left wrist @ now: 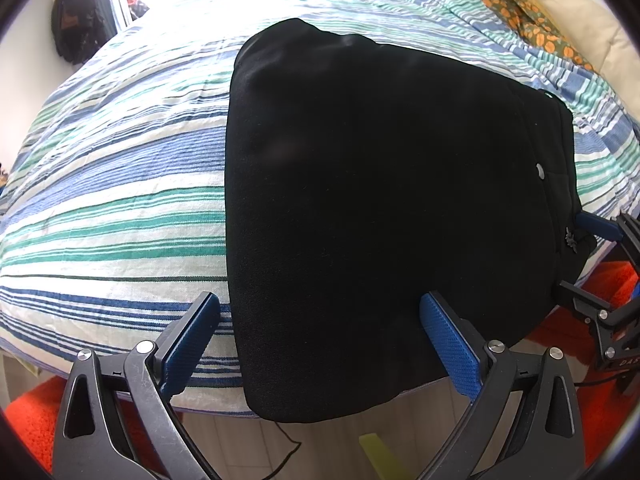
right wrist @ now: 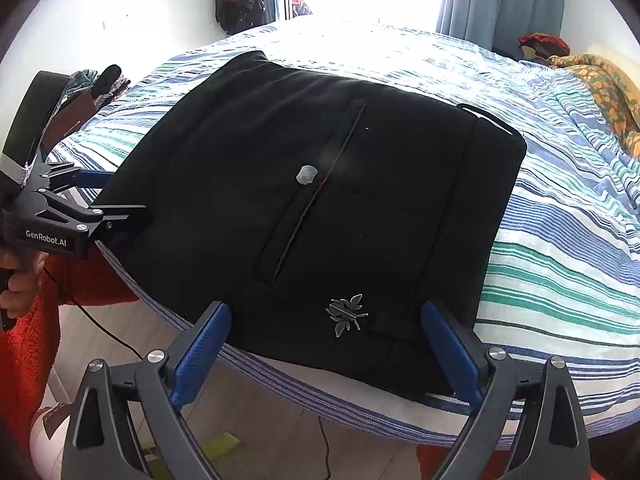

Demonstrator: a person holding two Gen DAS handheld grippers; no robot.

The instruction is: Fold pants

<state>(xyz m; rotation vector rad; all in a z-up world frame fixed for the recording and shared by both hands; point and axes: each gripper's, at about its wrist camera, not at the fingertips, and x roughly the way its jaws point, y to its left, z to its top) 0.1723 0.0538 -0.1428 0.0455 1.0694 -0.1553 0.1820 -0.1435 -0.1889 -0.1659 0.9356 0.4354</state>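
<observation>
place: home bedroom | cues: bed with striped sheet (right wrist: 560, 240); window curtain (right wrist: 500, 0); orange rug (left wrist: 28, 412)

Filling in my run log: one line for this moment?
pants: folded, on striped bed | left gripper: open | right gripper: open | nothing held

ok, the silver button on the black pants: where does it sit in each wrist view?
Left wrist view: the silver button sits far right, near the pants' right edge.
Right wrist view: the button sits near centre, at the top of the pocket seam.
Shared landmark: the metal bee emblem, at far right in the left view and bottom centre, between the open right gripper's fingers, in the right view.
</observation>
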